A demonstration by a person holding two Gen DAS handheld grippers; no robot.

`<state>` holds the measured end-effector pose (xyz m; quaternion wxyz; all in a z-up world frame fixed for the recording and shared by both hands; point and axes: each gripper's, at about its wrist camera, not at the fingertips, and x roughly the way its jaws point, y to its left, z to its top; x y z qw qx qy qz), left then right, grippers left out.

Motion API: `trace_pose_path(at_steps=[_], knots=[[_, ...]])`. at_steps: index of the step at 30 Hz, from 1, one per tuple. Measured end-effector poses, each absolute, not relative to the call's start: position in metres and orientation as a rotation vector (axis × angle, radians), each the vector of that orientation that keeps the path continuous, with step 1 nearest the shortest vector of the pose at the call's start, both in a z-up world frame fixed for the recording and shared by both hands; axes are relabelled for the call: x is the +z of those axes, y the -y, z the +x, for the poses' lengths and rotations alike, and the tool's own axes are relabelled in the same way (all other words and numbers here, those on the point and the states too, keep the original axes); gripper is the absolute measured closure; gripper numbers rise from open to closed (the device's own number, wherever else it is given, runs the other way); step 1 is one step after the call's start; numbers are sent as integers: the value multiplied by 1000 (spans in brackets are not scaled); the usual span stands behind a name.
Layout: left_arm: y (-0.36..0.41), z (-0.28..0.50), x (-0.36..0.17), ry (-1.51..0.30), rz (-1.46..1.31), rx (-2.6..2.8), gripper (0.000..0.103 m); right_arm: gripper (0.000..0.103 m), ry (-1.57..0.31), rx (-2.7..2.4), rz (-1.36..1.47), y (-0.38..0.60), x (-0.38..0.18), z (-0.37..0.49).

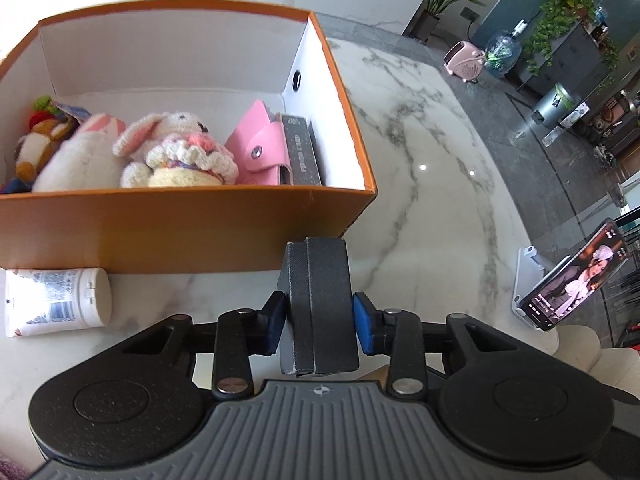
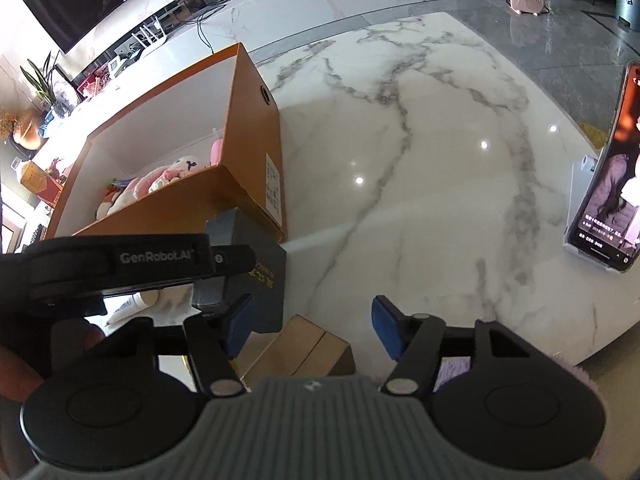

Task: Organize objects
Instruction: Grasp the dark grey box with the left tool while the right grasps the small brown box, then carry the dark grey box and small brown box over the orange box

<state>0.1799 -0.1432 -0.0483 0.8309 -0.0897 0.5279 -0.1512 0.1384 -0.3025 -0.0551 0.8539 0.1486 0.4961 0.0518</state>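
The left gripper was clamped on a dark grey box, its blue pads pressing on both sides of it, just in front of the orange storage box and a little above the marble surface. The right gripper stood with its jaws apart and nothing between the pads; a brown cardboard box lay below it.

Much of the sorting seemed to be done. Inside the orange storage box there were already a crocheted rabbit, a white plush rabbit, a small brown toy, a pink card wallet and another dark box standing against the right wall. Still outside were the held box, a white tube lying beside the front wall, and the cardboard box. A phone on a stand stood well apart.
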Motion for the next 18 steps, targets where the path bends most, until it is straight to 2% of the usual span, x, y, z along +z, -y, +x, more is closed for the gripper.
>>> trace_pose_path(at_steps=[3,18], knots=[[139,173,-36,-1089,-182,-333,61,31,-1072,89,314,300,-55,138],[115,149,-11,-1012,-230,-366,61,31,-1167,36,315,286,-70,137]])
